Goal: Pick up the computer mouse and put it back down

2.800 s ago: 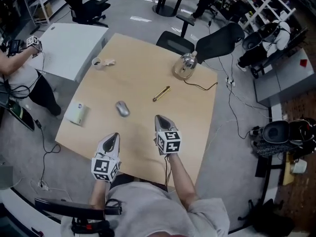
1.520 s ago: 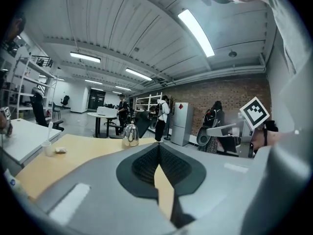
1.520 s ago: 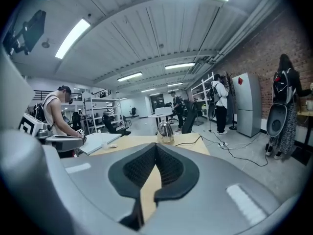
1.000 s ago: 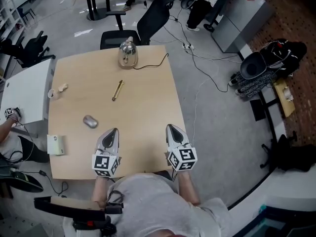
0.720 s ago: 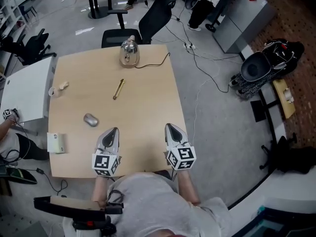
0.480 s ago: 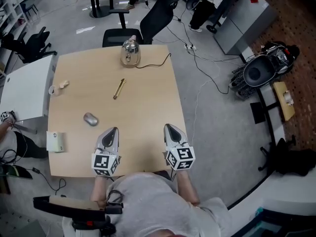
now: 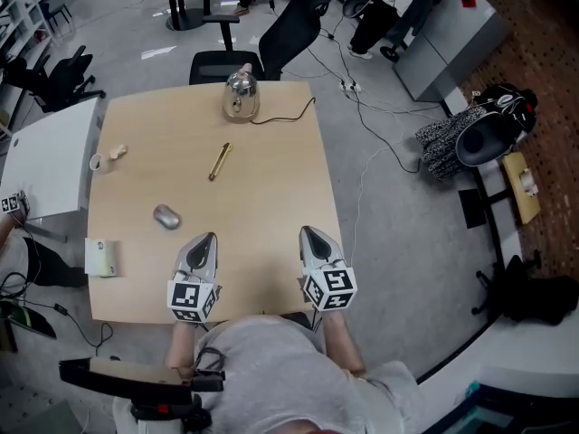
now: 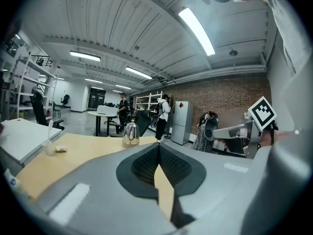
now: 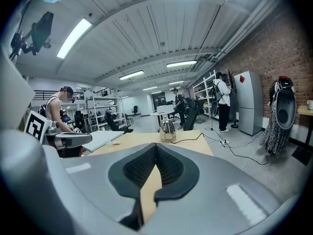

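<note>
Plainly, both the left gripper (image 7: 209, 238) and right gripper (image 7: 305, 231) have jaws pressed together, empty.

Your square wooden table (image 7: 271, 197) is a plain pale tan. On it, at nine o'clock, the small oval computer mouse (image 7: 166, 216) is matt grey. At twelve o'clock the round metal kettle (image 7: 241, 95) is mirror silver, and its thin cord (image 7: 288, 117) is black. The slim metal cylinder (image 7: 220, 162) toward eleven o'clock is brass gold. At eight o'clock the small flat box (image 7: 99, 257) is off-white. Your left gripper (image 7: 210, 237) and right gripper (image 7: 304, 231) are light grey with black ribbed pads (image 8: 144, 165). Each carries a cube (image 7: 192, 303) patterned in black-and-white squares. The smooth floor (image 7: 398, 224) is grey, and the swivel chair (image 7: 291, 23) beyond twelve o'clock is black.
</note>
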Available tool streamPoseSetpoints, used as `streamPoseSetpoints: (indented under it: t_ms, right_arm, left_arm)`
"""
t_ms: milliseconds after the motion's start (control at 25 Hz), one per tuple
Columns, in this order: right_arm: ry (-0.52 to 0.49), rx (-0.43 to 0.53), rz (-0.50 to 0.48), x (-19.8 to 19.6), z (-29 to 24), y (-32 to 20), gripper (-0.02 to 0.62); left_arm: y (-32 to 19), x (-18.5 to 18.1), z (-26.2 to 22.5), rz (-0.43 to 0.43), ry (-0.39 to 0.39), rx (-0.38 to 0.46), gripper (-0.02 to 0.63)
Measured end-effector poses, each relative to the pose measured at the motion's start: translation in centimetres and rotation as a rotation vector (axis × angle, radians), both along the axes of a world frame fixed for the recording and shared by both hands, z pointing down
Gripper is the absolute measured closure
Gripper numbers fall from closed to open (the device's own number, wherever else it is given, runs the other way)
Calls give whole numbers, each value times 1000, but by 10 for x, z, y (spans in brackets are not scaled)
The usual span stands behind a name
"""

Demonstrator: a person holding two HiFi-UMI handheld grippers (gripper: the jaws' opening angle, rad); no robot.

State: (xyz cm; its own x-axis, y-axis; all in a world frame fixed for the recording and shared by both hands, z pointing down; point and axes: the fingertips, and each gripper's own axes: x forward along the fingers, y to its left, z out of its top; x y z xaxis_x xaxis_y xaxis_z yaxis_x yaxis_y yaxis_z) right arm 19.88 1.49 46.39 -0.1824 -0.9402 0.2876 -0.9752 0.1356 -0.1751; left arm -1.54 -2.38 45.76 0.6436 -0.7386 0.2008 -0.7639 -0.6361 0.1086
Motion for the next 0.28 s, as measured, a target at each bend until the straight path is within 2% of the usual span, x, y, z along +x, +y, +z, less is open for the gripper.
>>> streamPoseSetpoints:
  t_ms: [280]
  right_arm:
    - [4, -9, 0, -1, 1, 3, 589]
  left_arm:
    - [4, 1, 0, 5, -3, -4, 586]
